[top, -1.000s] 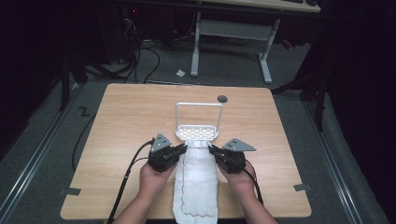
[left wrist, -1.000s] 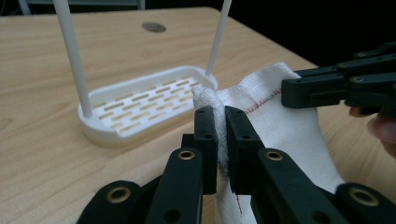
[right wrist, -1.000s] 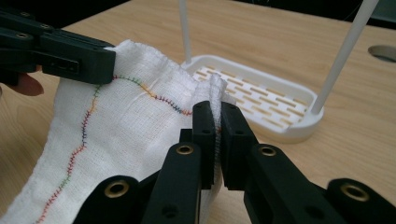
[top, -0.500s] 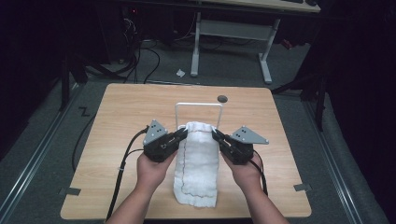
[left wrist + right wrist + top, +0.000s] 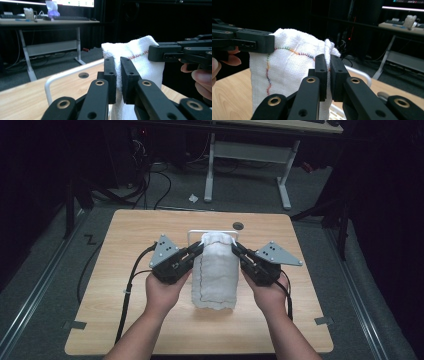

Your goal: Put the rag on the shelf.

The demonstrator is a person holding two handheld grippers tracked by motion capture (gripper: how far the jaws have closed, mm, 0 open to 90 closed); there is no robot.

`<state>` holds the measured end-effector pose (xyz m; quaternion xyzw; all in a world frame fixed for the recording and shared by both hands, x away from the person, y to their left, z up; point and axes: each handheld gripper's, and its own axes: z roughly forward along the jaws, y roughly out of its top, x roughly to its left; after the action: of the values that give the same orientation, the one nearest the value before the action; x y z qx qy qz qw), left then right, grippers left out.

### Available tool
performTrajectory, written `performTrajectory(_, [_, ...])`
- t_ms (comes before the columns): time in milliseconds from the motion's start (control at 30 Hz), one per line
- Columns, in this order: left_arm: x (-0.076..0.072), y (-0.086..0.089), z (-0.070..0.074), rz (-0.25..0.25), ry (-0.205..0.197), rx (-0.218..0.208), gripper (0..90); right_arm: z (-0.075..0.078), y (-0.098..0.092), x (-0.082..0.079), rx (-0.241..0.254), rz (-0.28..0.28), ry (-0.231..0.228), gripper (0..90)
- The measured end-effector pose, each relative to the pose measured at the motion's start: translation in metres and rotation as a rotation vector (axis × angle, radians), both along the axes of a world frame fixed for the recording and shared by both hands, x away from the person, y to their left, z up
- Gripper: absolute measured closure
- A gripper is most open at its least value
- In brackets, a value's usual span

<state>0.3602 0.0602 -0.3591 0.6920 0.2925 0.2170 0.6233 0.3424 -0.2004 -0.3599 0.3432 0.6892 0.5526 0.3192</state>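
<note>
High view: we hold a white cloth up above the desk, its top edge stretched between our two tools and the rest hanging down toward the desk. Our left tool has its jaws closed on the cloth's upper left corner, and our right tool is clamped on the upper right corner. Left gripper view shows the black jaws pinching a fold of white fabric; right gripper view shows the same, with coloured stitching running across the cloth. Behind the cloth a white wire rack stands on the desk.
</note>
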Motion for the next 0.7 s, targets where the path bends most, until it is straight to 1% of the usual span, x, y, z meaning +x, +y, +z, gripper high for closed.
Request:
performTrajectory(133, [0.000, -0.001, 0.013, 0.000, -0.033, -0.005, 84.1, 0.013, -0.002, -0.001, 0.010, -0.004, -0.026, 86.1])
performTrajectory(267, [0.000, -0.001, 0.024, -0.001, -0.057, -0.008, 84.2, 0.026, -0.003, -0.002, 0.014, -0.002, -0.048, 86.1])
performTrajectory(433, [0.002, -0.001, 0.029, -0.002, -0.067, -0.013, 84.2, 0.034, -0.004, -0.003, 0.005, -0.002, -0.066, 86.1])
performTrajectory(567, [0.005, -0.001, 0.031, -0.003, -0.067, -0.011, 84.3, 0.037, -0.006, -0.002, 0.007, -0.006, -0.065, 86.2])
performTrajectory(633, [0.008, -0.001, 0.032, -0.013, -0.052, -0.011, 84.3, 0.038, -0.007, -0.001, 0.015, -0.005, -0.056, 86.2])
performTrajectory(667, [0.011, -0.001, 0.034, -0.011, -0.045, -0.013, 84.2, 0.039, -0.007, 0.001, 0.014, -0.005, -0.054, 86.2])
performTrajectory(700, [0.013, 0.000, 0.036, -0.006, -0.047, -0.011, 84.3, 0.040, -0.008, 0.002, 0.011, -0.008, -0.053, 86.2])
